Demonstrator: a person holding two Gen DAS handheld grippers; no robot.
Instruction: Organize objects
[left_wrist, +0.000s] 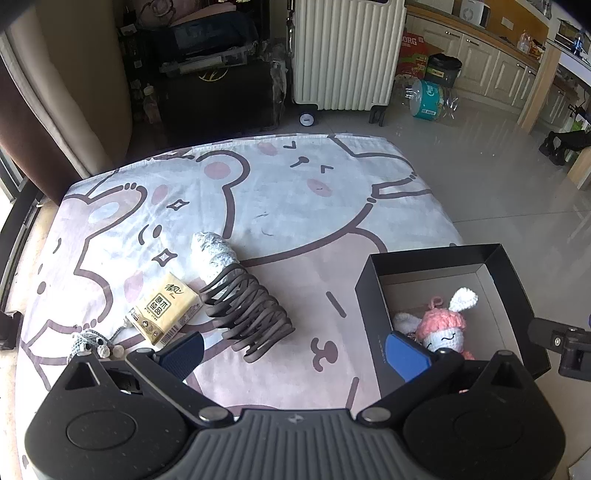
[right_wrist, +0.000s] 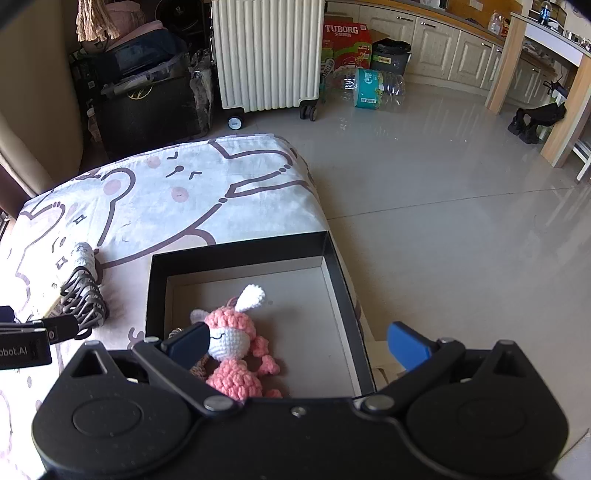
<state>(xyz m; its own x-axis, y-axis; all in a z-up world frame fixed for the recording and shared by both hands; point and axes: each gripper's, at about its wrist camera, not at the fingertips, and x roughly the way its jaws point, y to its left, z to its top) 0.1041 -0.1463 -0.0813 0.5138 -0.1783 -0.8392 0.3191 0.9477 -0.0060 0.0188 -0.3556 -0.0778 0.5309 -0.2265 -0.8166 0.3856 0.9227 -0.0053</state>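
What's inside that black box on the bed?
Inside the black box lies a pink crocheted bunny doll; the rest of the visible floor is bare. The right tool hides the near corner.

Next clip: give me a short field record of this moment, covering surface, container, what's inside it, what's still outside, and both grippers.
surface: cartoon-print blanket
container: black box, open, on the blanket's right side
in box: pink crochet doll
outside box: dark wire rack, foil-wrapped roll, tissue pack, small knitted charm
left gripper: open, empty
right gripper: open over the box, nothing held
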